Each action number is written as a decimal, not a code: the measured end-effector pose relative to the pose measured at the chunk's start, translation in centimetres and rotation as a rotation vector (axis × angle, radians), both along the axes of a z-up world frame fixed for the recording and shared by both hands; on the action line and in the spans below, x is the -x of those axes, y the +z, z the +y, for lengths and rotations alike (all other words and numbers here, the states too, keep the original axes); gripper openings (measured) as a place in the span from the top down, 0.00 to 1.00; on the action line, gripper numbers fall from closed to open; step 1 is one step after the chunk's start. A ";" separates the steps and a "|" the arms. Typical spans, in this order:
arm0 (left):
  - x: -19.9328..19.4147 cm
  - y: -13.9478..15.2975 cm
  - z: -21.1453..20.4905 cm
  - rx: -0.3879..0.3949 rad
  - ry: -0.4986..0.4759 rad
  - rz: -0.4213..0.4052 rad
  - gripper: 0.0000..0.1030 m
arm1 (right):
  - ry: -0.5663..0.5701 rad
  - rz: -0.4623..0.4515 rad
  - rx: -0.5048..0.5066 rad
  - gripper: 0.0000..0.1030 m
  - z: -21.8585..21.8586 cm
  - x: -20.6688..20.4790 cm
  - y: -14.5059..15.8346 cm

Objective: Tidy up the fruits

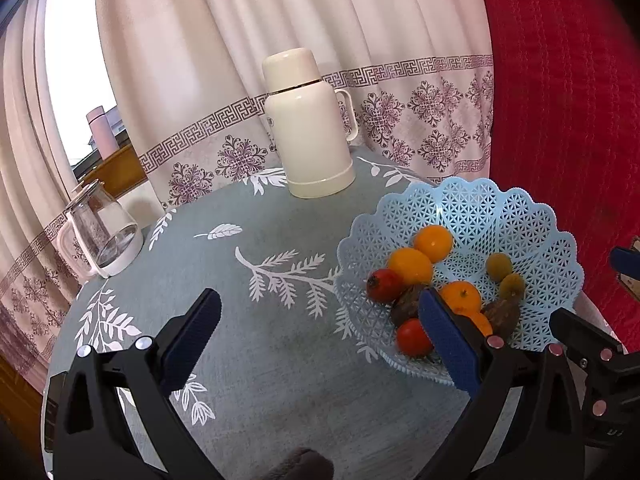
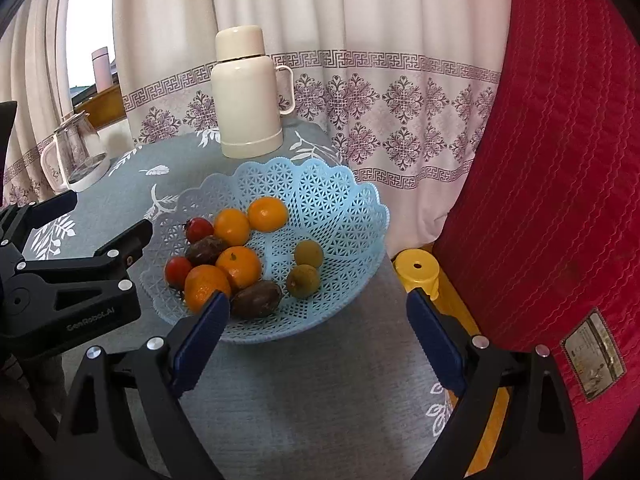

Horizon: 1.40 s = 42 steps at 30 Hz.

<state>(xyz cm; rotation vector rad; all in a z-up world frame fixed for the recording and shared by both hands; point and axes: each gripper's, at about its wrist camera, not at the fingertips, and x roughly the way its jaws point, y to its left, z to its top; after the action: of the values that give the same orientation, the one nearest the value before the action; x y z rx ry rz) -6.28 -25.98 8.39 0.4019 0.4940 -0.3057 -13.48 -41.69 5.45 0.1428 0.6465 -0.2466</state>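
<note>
A light blue lattice basket (image 2: 340, 208) (image 1: 532, 220) sits on a round table with a grey leaf-print cloth (image 1: 248, 280). It holds several fruits: oranges (image 2: 239, 266) (image 1: 412, 266), red tomatoes (image 2: 178, 271) (image 1: 414, 336), dark brown passion fruits (image 2: 256, 298), and two green-yellow fruits (image 2: 303, 281) (image 1: 499, 266). My left gripper (image 1: 320, 328) is open and empty, just left of the basket over the cloth. My right gripper (image 2: 318, 324) is open and empty, at the basket's near rim. The left gripper also shows in the right wrist view (image 2: 92, 224).
A cream thermos jug (image 1: 308, 124) (image 2: 248, 92) stands at the table's far edge. A glass pitcher (image 1: 100, 232) (image 2: 76, 156) stands at the far left. A red quilted cover (image 2: 560, 160) fills the right. A yellow stool (image 2: 418, 272) stands beside the table. Curtains hang behind.
</note>
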 end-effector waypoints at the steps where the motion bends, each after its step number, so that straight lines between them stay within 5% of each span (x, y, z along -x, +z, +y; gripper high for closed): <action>1: 0.0 0.0 0.0 -0.001 0.001 -0.001 0.03 | 0.001 0.001 0.001 0.13 0.0 0.0 0.0; 42: 0.2 -1.7 -0.4 -0.063 0.003 0.006 0.03 | -0.003 0.039 0.050 0.13 1.1 -0.4 -0.9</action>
<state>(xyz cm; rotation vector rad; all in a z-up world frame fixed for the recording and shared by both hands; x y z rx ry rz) -6.46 -26.42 6.67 0.4615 0.5107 -0.2893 -13.10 -40.54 4.58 0.0909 0.6779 -0.2687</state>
